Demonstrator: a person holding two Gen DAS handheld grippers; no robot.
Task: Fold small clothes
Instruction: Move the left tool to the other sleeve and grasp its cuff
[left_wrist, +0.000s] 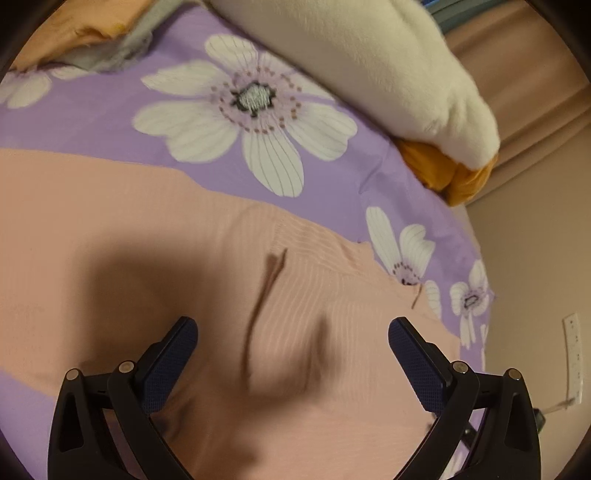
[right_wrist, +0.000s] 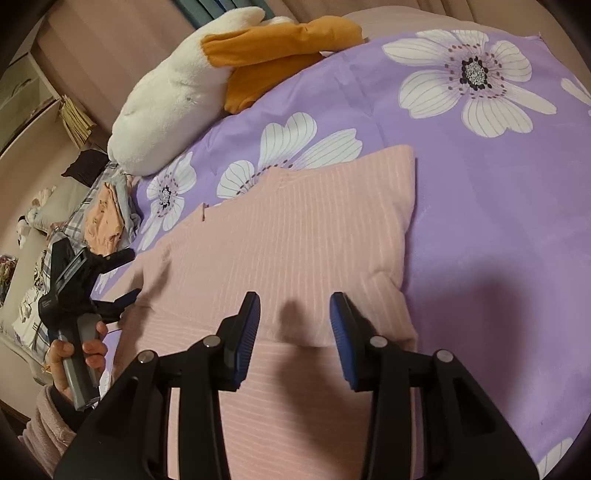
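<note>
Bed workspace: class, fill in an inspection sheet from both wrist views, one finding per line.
Surface: purple flowered bedsheet, smooth.
Job's things: pink ribbed garment lying flat, one part folded over.
Clutter: white and orange plush toy at the bed edge; pile of clothes beside it.
Grippers: left gripper above the garment, jaws wide, nothing between them; right gripper over the folded edge, jaws apart, not pinching cloth.
Cables: nothing seen.
Surroundings: curtain, white power strip on the floor, shelf, person's hand on the left gripper's handle.
</note>
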